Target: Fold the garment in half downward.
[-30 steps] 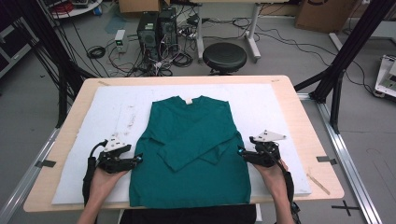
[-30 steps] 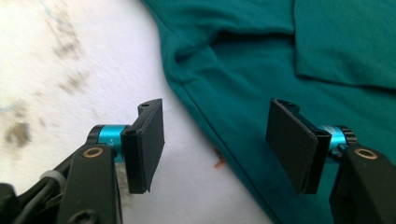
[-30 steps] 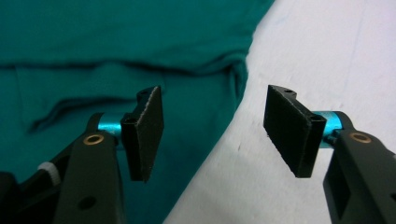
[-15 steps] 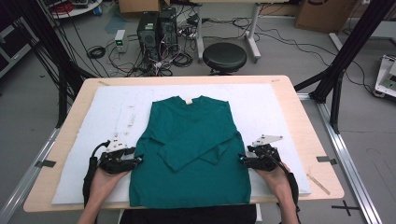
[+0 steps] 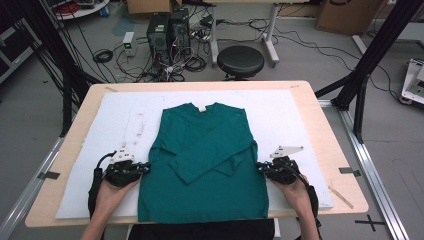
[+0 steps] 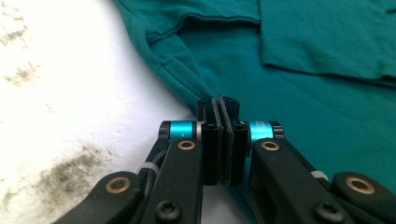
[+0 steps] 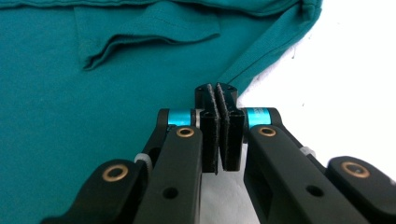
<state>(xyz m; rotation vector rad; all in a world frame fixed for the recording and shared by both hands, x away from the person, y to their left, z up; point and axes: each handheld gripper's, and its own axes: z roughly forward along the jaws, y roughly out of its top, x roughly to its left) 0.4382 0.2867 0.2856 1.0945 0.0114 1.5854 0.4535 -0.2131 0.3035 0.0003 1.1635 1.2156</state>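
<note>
**Both grippers pinching the shirt's side edges**

The long-sleeved teal cotton shirt (image 5: 205, 160) is lying flat, front up, on the white foam pad (image 5: 300, 115) covering the light wooden table (image 5: 330, 130), collar pointing to twelve o'clock and both sleeves folded across the chest. The left gripper (image 5: 145, 167) is sitting at the shirt's nine o'clock edge, the right gripper (image 5: 260, 167) at its three o'clock edge. Both sets of jaws have just been closing and are now pressed together, each nipping the side seam of the shirt (image 6: 205, 95), (image 7: 233, 74) right at the tips of the pads (image 6: 215, 135), (image 7: 216, 135).

The risk looks plain: each bite is taking in very little cloth, so the seam may be slipping free once the hands are lifting, especially if one hand is rising faster than the other. A pinch catching just the top layer would be leaving the back panel behind on the pad, and the loosely crossed sleeves could be sliding out of place.
</note>
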